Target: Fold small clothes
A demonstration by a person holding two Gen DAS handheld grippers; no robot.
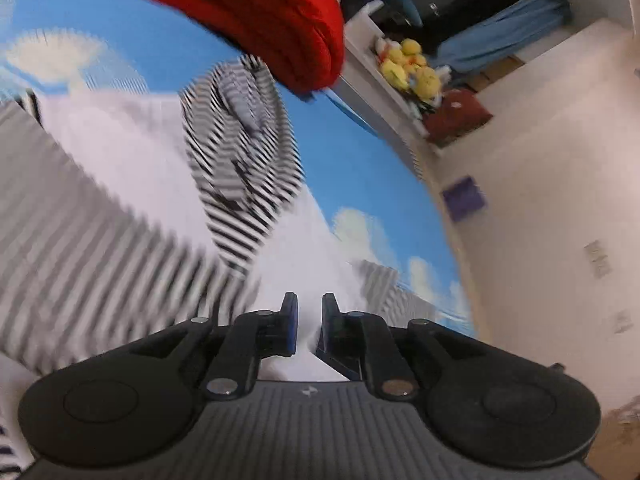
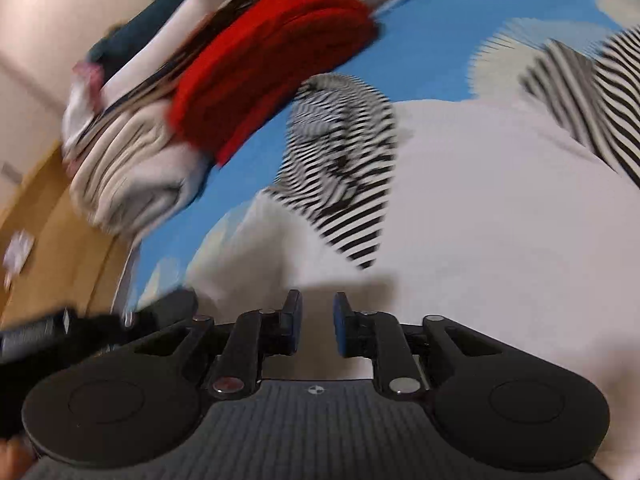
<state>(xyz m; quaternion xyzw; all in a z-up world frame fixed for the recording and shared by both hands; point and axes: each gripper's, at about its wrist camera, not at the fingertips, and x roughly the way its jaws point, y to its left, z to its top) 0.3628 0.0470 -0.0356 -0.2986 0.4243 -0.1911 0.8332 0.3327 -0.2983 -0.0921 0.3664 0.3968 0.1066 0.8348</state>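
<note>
Both views are lying heavily blurred.

Left wrist view: the left gripper (image 1: 306,328) is pointing down over a white garment (image 1: 132,136) with black-and-white striped sleeves, spread on a blue sheet with a cloud print (image 1: 352,152). Its jaws are standing a narrow gap apart; white cloth is showing in the gap, but whether the pads are pinching it I cannot tell. A striped sleeve (image 1: 244,160) is lying folded across the white body, ahead of the gripper and slightly left. A second striped part (image 1: 80,248) is running along the near left. At the far end a folded red garment (image 1: 260,20) is sitting on the sheet. Off to the right, yellow plush toys (image 1: 412,68) are resting on a low white ledge.

Right wrist view: the right gripper (image 2: 318,326) is hovering over the near edge of the same white garment (image 2: 500,200), jaws slightly parted, nothing visibly between the pads. The folded striped sleeve (image 2: 344,168) is lying ahead of it. Another striped sleeve (image 2: 600,100) is reaching off to the far right. At the far left a pile of folded clothes (image 2: 132,160) is standing beside the red garment (image 2: 272,64), both touching. A dark object (image 2: 40,336), blurred, is showing at the near left edge.
</note>
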